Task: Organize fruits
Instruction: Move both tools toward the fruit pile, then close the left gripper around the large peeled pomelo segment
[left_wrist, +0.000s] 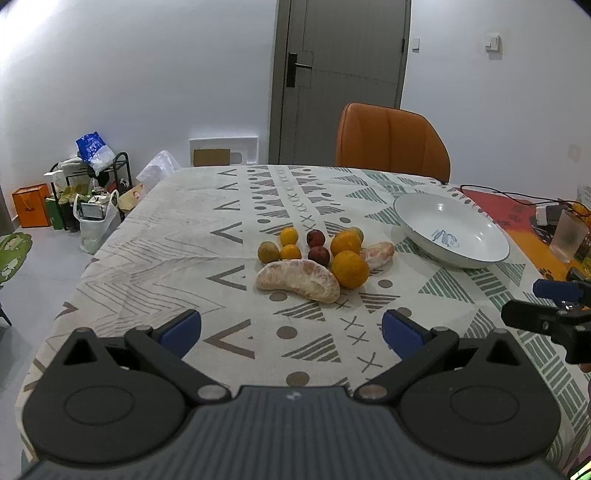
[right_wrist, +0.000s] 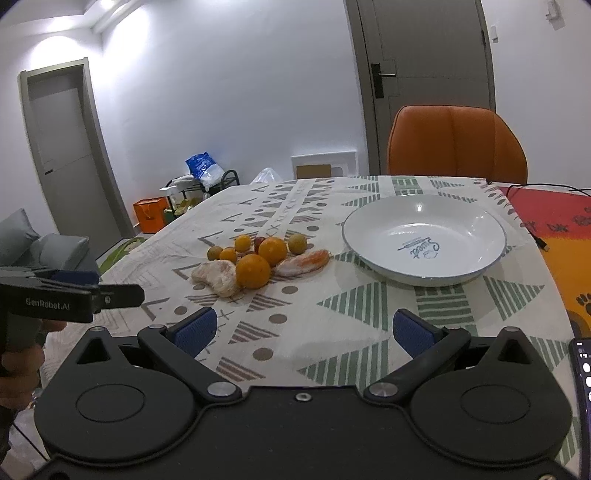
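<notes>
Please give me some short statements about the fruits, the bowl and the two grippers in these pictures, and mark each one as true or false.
1. The white bowl has no fruit in it. True.
2. The left gripper is shut on an orange. False: its jaws stand wide apart and hold nothing.
3. The fruits lie together on the tablecloth, to the left of the bowl. True.
4. The large peeled pomelo segment lies at the far side of the pile, next to the orange chair. False: it is at the near side, closest to the grippers.
5. The right gripper is open and apart from the fruits. True.
</notes>
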